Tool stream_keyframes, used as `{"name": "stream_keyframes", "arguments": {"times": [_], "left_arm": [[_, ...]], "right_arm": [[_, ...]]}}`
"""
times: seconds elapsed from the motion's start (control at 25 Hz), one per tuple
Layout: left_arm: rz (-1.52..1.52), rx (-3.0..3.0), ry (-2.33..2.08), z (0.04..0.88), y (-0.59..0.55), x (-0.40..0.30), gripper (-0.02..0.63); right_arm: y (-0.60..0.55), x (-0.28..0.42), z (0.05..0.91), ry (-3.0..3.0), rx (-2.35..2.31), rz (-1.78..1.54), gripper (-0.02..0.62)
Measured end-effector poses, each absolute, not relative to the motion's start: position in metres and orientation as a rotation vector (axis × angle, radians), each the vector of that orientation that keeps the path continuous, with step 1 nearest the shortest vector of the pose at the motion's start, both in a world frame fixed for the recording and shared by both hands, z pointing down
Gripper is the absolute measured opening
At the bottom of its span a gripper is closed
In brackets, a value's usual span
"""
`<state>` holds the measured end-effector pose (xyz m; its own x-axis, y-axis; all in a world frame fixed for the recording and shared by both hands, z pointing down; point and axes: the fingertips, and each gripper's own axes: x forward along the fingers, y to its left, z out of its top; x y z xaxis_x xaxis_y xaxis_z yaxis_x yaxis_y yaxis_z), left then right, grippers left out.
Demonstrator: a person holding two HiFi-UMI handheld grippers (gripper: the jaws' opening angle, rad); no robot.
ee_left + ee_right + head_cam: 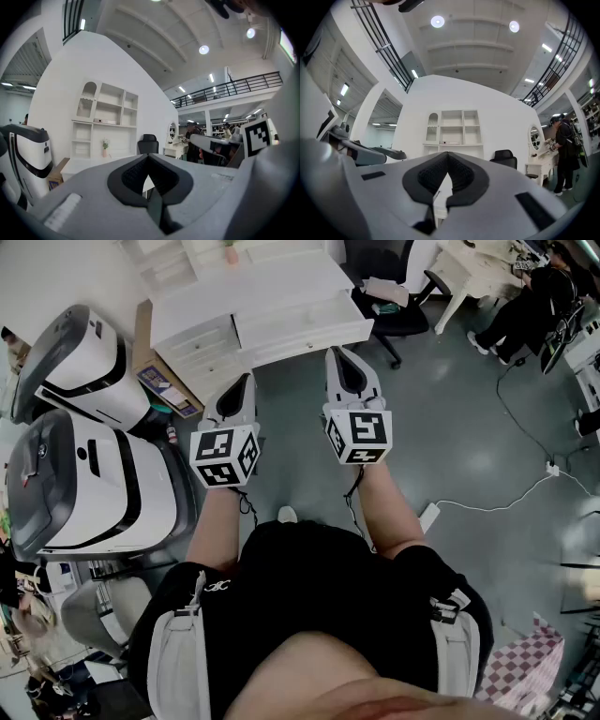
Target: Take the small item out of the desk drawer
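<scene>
Sign of the small item there is none in any view. I judge it lies inside one of the drawers (298, 332) of the white desk (272, 282), and I cannot tell which. The drawer fronts look pushed in flush: a wide one under the top, and a stack of smaller ones toward the desk's eleven o'clock end. The desk stands at my twelve o'clock, across a strip of grey floor (450, 427).

My left gripper (246, 381) points toward the stack of smaller drawers. Its jaws are pressed together tip to tip, with nothing between the pads. My right gripper (339, 354) points toward the wide drawer, and its jaws are likewise fully closed and empty. From above its tip seems to meet the desk's edge, but both gripper views show the desk some way ahead, so neither touches it.

As I read it, the task is at its very start: no drawer is pulled and nothing is picked up. What is left is to reach a drawer front, draw it out, find the item, spread one pair of jaws, close on it and lift it clear.

Farther out, two big white-and-black machines (94, 474) stand at my nine to ten o'clock. A cardboard box (150, 362) leans between them and the desk. A black chair (398, 306) sits at one o'clock and a person (525, 306) at two o'clock. A white cable (497, 498) trails over the floor at three o'clock.
</scene>
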<state>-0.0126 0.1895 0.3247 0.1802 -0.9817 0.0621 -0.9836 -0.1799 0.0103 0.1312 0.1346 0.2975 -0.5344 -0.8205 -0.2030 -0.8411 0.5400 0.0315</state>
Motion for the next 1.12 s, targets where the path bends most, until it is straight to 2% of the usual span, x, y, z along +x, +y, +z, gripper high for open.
{"name": "stream_keyframes", "arguments": {"times": [0.52, 1.12], "left_arm": [[0.039, 2.424, -1.967, 0.313, 0.184, -0.004, 0.012], [0.009, 2.437, -1.937, 0.320, 0.167, -0.046, 0.012]], "right_arm": [[0.133, 0.134, 0.297, 2.599, -1.435, 0.182, -0.003], [0.120, 0.087, 0.302, 2.603, -1.453, 0.202, -0.003]]}}
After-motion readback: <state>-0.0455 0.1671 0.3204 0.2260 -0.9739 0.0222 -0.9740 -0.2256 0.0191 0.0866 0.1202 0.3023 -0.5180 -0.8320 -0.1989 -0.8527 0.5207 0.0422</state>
